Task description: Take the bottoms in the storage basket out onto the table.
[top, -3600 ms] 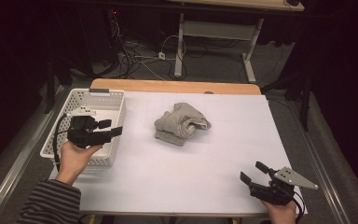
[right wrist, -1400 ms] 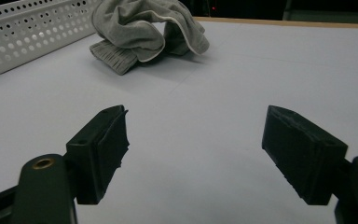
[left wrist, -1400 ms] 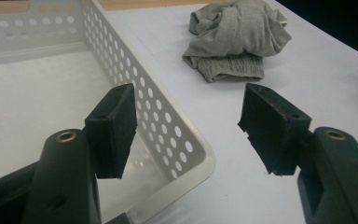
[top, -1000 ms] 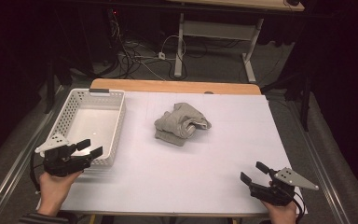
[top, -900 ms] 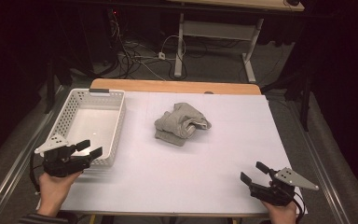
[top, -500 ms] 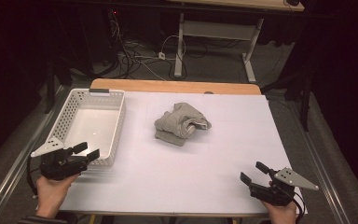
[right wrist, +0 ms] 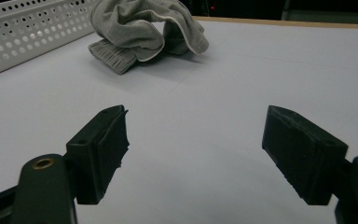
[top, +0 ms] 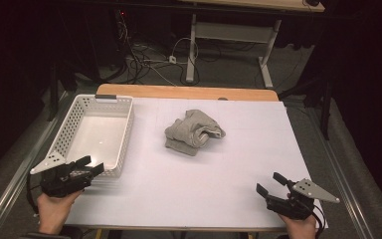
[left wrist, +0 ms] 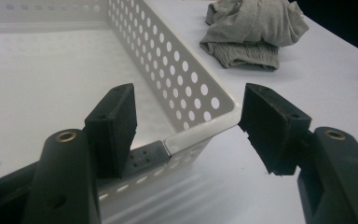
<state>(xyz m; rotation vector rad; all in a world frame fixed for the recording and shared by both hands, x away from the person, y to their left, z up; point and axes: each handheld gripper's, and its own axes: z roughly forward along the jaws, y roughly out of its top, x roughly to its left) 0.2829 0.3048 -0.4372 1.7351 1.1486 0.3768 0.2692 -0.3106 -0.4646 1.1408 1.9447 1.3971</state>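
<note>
Two claws sit low at the near edge of the desk (top: 219, 164), and neither holds anything. Taking the white basket (top: 74, 130) as the landmark: it stands on the desk's left side, long walls running away from the person, its floor bare.

The grey garment (top: 194, 132) lies crumpled on the desk to the right of the basket, apart from its wall, at about the level of its far half. It looks soft, light and limp; a pinch on one layer would likely let the rest trail and unfold. The thick rolled fold on top, or the ribbed band at the bottom edge seen in the left gripper view (left wrist: 247, 53), seems the surest place to bite.

The basket itself looks like thin perforated plastic, stiff but light, so a nudge on the rim could slide it.

The left claw (top: 90, 166) is at the basket's near right corner, spread wide, one jaw over the inside and the other outside the wall; the pads do not press the rim. The right claw (top: 271, 183) rests far to the right of the basket, also spread, over bare desk.

Room is generous: open surface lies all around the garment, and only the basket's right wall stands between it and the basket floor.
</note>
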